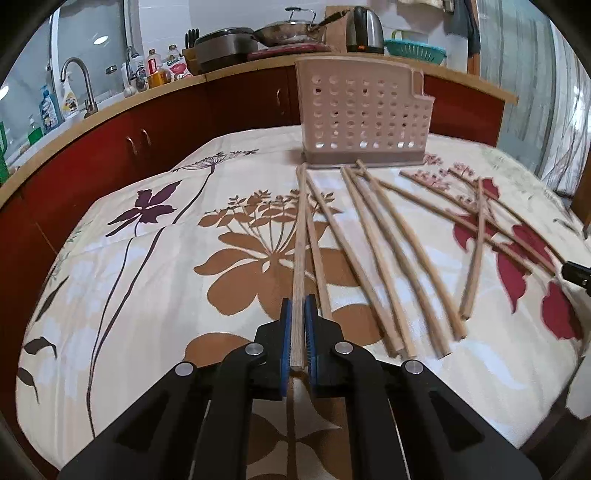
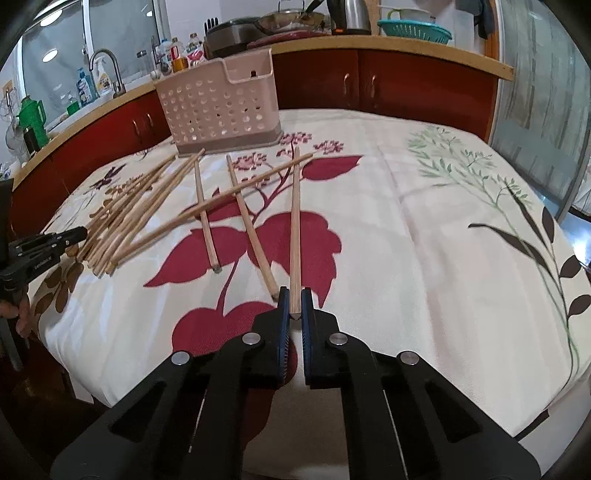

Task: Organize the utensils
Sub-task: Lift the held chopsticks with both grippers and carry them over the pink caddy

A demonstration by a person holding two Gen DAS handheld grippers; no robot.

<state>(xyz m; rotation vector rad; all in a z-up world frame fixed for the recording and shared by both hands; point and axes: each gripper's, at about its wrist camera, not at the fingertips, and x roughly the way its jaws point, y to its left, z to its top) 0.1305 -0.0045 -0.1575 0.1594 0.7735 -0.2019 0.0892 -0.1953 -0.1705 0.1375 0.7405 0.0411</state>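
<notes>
Several wooden chopsticks (image 1: 384, 258) lie spread on the flowered tablecloth in front of a beige perforated utensil holder (image 1: 360, 116), which also shows in the right wrist view (image 2: 218, 107). My left gripper (image 1: 298, 306) is shut on one chopstick (image 1: 300, 236) that points toward the holder. My right gripper (image 2: 294, 295) is shut on the thick end of another chopstick (image 2: 294, 221). Three more chopsticks (image 2: 251, 225) lie crossed just left of it. A bundle of several (image 2: 129, 218) lies further left, near the left gripper (image 2: 79, 232).
The table (image 2: 424, 221) is covered with a cream cloth with flower prints. Behind it runs a red-fronted kitchen counter (image 1: 229, 96) with a tap, bottles, a wok, a kettle and a teal colander (image 2: 415, 31). The right gripper's tip (image 1: 576, 271) shows at the left view's right edge.
</notes>
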